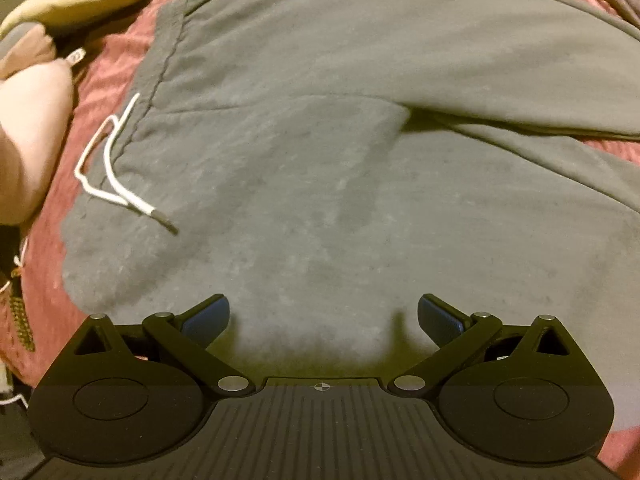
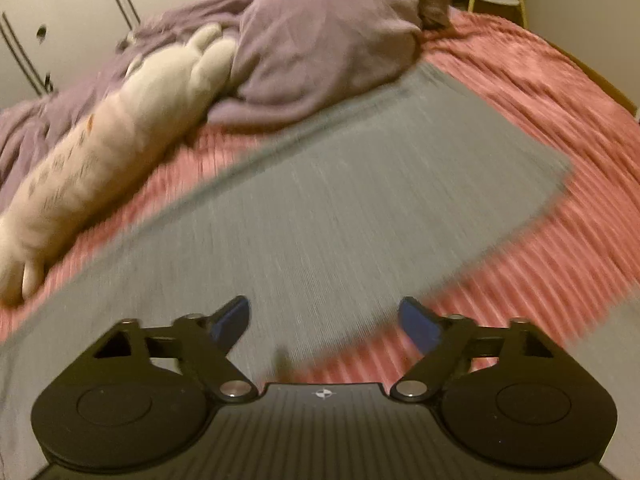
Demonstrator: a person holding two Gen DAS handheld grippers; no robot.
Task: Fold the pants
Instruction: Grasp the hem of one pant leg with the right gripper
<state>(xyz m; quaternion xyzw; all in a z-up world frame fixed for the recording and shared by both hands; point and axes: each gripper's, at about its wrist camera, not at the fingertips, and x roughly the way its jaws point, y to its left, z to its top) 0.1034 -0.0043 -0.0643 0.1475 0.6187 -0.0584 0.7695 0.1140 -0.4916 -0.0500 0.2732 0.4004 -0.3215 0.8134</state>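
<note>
Grey sweatpants (image 1: 320,200) lie spread on a pink ribbed bedspread (image 1: 104,80). In the left wrist view the waistband is at the left with a white drawstring (image 1: 108,160) lying on it, and the two legs part toward the right. My left gripper (image 1: 323,316) is open and empty, hovering just above the seat area. In the right wrist view one grey leg (image 2: 360,184) runs away to its cuff at the upper right. My right gripper (image 2: 324,320) is open and empty above that leg near its right edge. The view is blurred.
A long cream plush toy (image 2: 112,140) lies left of the leg. A purple duvet (image 2: 320,40) is heaped at the far end of the pink bedspread (image 2: 540,120). Cream and pink soft things (image 1: 32,120) sit beside the waistband. White wardrobe doors (image 2: 60,8) stand behind.
</note>
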